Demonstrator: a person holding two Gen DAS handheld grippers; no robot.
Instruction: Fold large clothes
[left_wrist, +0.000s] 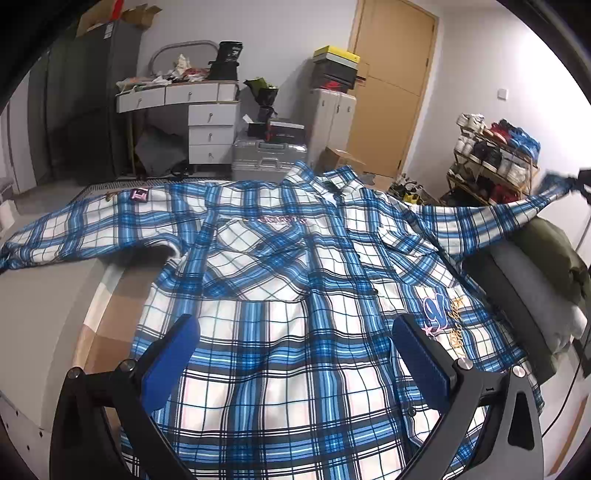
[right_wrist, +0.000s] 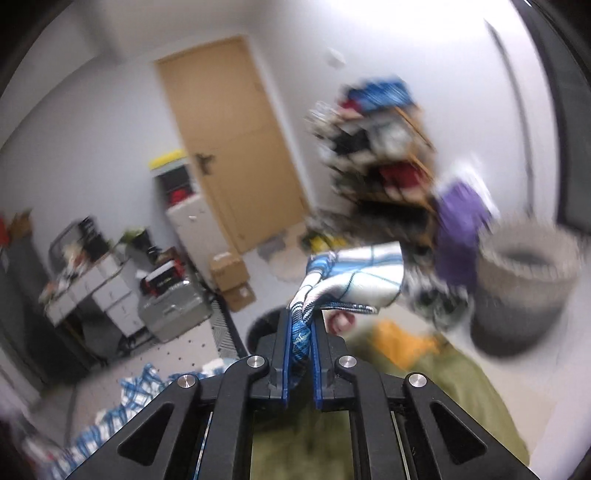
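Note:
A blue and white plaid shirt lies spread front up on the grey surface, collar at the far side. My left gripper hovers open over the shirt's lower part, its blue pads wide apart with nothing pinched between them. The right sleeve is stretched up and out to the right, off the surface. In the right wrist view my right gripper is shut on that sleeve's cuff, which bunches between the pads and flops out past the fingertips. That view is motion blurred.
Beyond the surface stand a white desk with drawers, a silver suitcase, a wooden door and a shoe rack. An olive green cloth lies at the right edge. A woven basket and cardboard boxes sit on the floor.

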